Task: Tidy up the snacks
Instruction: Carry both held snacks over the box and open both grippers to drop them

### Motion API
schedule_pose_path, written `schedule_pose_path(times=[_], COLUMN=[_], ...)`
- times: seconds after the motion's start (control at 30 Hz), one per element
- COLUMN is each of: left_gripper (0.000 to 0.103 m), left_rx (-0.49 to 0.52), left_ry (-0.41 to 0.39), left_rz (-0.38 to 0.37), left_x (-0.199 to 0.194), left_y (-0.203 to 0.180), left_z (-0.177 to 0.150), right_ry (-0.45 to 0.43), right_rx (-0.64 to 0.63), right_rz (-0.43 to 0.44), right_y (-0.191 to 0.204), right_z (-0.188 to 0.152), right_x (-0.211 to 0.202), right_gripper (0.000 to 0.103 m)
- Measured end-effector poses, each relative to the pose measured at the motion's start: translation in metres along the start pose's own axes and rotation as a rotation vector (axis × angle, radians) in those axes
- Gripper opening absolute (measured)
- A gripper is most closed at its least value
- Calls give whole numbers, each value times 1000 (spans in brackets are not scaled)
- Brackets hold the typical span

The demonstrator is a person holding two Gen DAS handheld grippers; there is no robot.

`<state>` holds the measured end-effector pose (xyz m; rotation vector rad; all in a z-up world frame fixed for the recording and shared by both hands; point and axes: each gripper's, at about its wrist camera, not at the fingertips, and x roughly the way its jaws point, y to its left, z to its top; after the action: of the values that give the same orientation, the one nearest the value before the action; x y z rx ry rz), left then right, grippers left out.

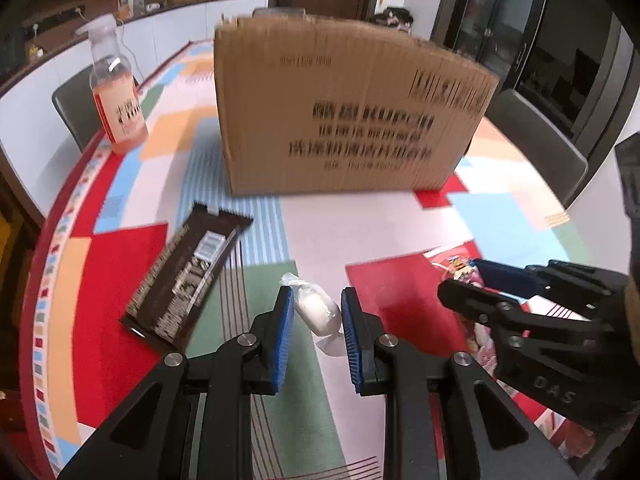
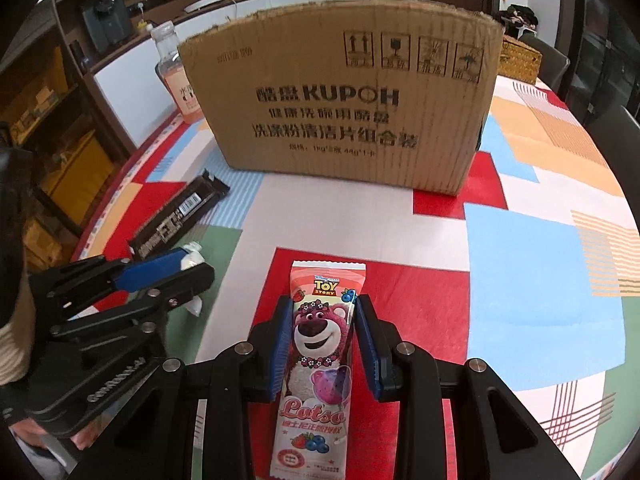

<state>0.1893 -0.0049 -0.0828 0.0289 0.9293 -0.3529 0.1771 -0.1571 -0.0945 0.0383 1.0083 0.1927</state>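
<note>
A small white wrapped candy (image 1: 318, 310) lies on the tablecloth between the blue pads of my left gripper (image 1: 317, 306); the pads stand on either side of it and look open around it. It shows partly hidden in the right wrist view (image 2: 192, 254). A pink Lotso snack packet (image 2: 318, 356) lies on a red patch between the pads of my right gripper (image 2: 322, 312), which is open around it. A dark brown snack bar (image 1: 188, 276) lies to the left. A cardboard box (image 1: 344, 116) stands behind.
A bottle of pink liquid (image 1: 118, 92) stands at the table's left edge. Dark chairs (image 1: 540, 148) flank the table. A woven basket (image 2: 518, 58) sits behind the box on the right. The patterned tablecloth (image 2: 520, 264) stretches to the right.
</note>
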Motion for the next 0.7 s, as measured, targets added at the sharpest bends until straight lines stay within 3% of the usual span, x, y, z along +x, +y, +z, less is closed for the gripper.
schedule_pose_path(times=[0.3, 0.7], left_gripper=[25, 25], left_rx=[18, 59], left_ry=[-116, -263], left_rz=[-2, 21], left_x=[-38, -70], left_y=[-6, -9], left_z=[24, 79], right_ry=[-90, -244], right_rx=[-3, -2], right_rz=[13, -10], right_y=[2, -2], right_z=[19, 72], right_x=[-26, -60], right_gripper=[33, 33])
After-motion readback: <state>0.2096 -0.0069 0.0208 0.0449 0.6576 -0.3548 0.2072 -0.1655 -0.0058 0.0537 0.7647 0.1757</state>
